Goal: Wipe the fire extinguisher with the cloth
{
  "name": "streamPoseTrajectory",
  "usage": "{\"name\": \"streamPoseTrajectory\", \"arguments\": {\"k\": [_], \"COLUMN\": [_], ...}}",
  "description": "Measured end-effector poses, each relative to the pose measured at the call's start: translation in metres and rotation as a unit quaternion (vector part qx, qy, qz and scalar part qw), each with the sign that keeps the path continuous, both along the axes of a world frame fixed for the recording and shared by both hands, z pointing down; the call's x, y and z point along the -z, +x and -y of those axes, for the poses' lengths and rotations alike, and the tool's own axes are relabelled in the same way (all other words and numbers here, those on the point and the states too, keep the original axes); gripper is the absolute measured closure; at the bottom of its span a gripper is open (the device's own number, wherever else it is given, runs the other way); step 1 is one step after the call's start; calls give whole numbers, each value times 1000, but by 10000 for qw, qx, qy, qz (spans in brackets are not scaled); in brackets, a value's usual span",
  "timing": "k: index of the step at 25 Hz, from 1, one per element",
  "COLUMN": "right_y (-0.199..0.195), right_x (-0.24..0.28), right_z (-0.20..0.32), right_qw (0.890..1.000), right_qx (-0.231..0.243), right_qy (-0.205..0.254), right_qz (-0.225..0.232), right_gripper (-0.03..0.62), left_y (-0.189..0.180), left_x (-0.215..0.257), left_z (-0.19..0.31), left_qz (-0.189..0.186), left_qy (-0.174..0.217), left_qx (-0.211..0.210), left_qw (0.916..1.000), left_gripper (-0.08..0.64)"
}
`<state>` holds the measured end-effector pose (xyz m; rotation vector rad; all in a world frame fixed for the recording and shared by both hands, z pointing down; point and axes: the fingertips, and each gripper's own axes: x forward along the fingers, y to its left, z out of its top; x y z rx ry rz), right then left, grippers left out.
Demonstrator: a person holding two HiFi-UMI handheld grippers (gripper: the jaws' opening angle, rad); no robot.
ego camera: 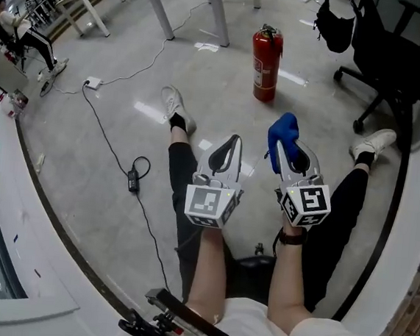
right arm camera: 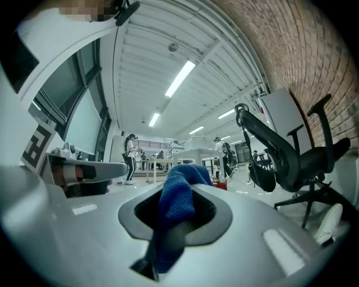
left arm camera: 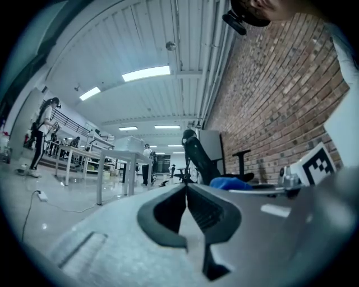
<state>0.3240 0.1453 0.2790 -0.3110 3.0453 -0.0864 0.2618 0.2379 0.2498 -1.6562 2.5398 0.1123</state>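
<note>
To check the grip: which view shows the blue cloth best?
The right gripper view: the blue cloth sits large, pinched between the jaws. The head view shows it sticking from the right gripper; the left gripper view, only a blue edge.

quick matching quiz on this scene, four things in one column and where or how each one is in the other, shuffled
Things:
1. fire extinguisher
2. cloth
3. left gripper
4. office chair

States:
A. jaws together, nothing between them
B. black, on the floor at the head view's upper right
C. red, standing upright on the floor
D. blue, pinched in the jaws of the right gripper

Pairs: 1-C, 2-D, 3-A, 4-B
</note>
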Motion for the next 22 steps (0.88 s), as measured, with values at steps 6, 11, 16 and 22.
{"name": "streamPoseTrajectory", "arguments": {"k": [6, 11, 16, 22], "right_y": [18, 27, 32, 39], "right_x": [32, 46, 44, 39], "right_z": [-35, -47, -44, -43], "right_qw": [9997, 9994, 9999, 9998], "right_qx": [21, 99, 80, 129], "right_qy": [223, 241, 20, -131], "right_qz": [96, 218, 151, -60], "right_gripper": [515, 515, 515, 515], "left_y": [26, 41, 45, 51], "left_x": [28, 43, 45, 49], "left_z": [-27, -35, -41, -46], "left_qz": [176, 270, 291, 198], "left_qy": [245, 380, 420, 503], "left_qx": [-14, -41, -27, -26], "left_qw": [9995, 9989, 9987, 9985], "left_gripper": [554, 554, 554, 554]}}
